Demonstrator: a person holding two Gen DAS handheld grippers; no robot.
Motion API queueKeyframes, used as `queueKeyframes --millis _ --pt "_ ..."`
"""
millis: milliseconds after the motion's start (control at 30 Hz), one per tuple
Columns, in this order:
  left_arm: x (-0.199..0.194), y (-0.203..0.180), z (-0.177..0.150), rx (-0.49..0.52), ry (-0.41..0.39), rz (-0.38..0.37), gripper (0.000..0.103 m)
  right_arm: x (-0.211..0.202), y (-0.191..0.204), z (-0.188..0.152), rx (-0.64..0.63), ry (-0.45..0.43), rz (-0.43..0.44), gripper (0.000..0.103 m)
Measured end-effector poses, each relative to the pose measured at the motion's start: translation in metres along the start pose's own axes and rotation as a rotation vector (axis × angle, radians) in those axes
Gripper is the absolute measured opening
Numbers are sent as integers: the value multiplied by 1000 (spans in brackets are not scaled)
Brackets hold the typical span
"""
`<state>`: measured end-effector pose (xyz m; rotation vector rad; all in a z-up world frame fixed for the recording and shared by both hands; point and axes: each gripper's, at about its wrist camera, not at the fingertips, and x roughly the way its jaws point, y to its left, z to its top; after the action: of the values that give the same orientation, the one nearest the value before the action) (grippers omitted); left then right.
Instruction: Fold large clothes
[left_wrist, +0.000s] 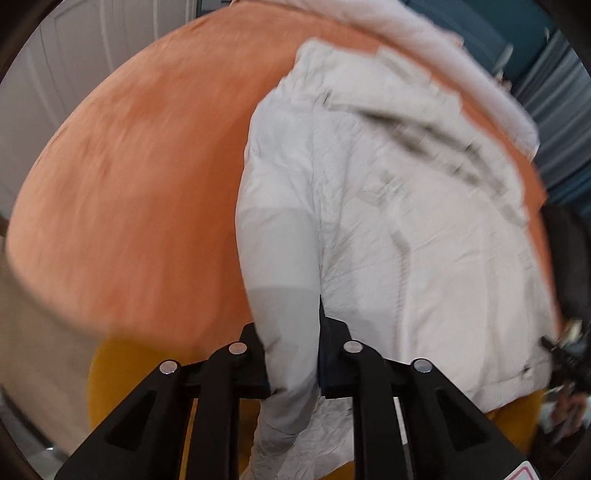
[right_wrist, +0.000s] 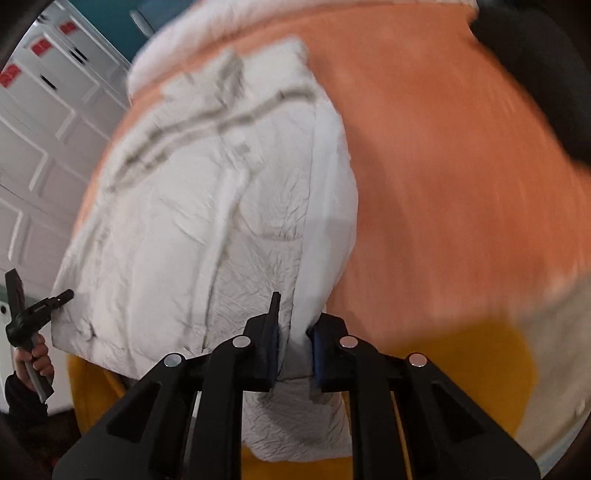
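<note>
the white jacket (left_wrist: 388, 221) is spread on an orange bed cover (left_wrist: 129, 184), its hood or collar end toward 12 o'clock in both wrist views and its hem toward 6 o'clock. both frames are motion-blurred, so seams and the zipper are only roughly read.

left tool (left_wrist: 293, 354): clamped on a smooth grey-white fold, apparently a sleeve or side edge, at the jacket's 7 o'clock corner. right tool (right_wrist: 293, 345): likewise clamped on the opposite lower edge, at 5 o'clock of the garment (right_wrist: 207, 221) in that view. in the right wrist view the left tool (right_wrist: 59, 297) is seen at 9 o'clock, at the far hem corner, with a hand (right_wrist: 37, 360) on its handle.

judged step: the two lower corners are gripped for a fold, probably hem toward collar or a side panel inward; which one cannot be told.

for a good result: both grips are best kept level and moved together, with light tension across the hem so the padded fabric does not bunch. the fabric looks slippery and bulky; a shallow pinch could slip. a yellow cloth (right_wrist: 461, 369) lies below the bed edge at 6 o'clock and should not be snagged.
</note>
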<state>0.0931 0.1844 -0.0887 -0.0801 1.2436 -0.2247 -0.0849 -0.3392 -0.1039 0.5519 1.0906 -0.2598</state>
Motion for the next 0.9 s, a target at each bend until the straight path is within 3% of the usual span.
queueKeyframes --millis 67,167,233,267,300,367,433,600,633,667,700,767,833,900 --pt "-5 3 -23 -11 -9 53 34 -1 -3 -13 -2 11 -30 25" --pt "-42 8 -18 -97 -116 37 34 -29 9 7 -33 -99 -124 37" --pt "-73 3 4 -124 -255 25 38 -52 24 40 -57 -241 -103 51" --pt "-81 -3 16 -124 -306 22 49 -57 28 52 -58 -290 -72 62" --pt "-87 -10 33 -120 -355 11 57 -58 39 71 -57 -327 -28 66" --pt "-84 -27 70 -118 -399 -18 57 -39 58 117 -37 -350 96 66" --pt "-70 -42 101 -127 -412 -42 57 -5 74 156 3 -316 173 67" --pt "-21 -86 163 -147 -383 -67 57 78 100 222 154 -250 203 67" --pt "-15 -89 168 -146 -381 -66 57 89 101 227 169 -229 225 67" --pt "-8 -96 178 -138 -374 -67 57 104 102 234 202 -179 265 46" --pt "-2 -101 183 -134 -368 -59 57 112 104 236 221 -135 304 19" --pt "6 -110 196 -117 -363 -57 57 95 112 229 190 -150 396 8" --pt "11 -116 202 -99 -360 -56 57 49 119 219 89 -267 457 6" --pt "29 -121 207 -71 -333 -24 57 23 112 208 37 -344 440 6"
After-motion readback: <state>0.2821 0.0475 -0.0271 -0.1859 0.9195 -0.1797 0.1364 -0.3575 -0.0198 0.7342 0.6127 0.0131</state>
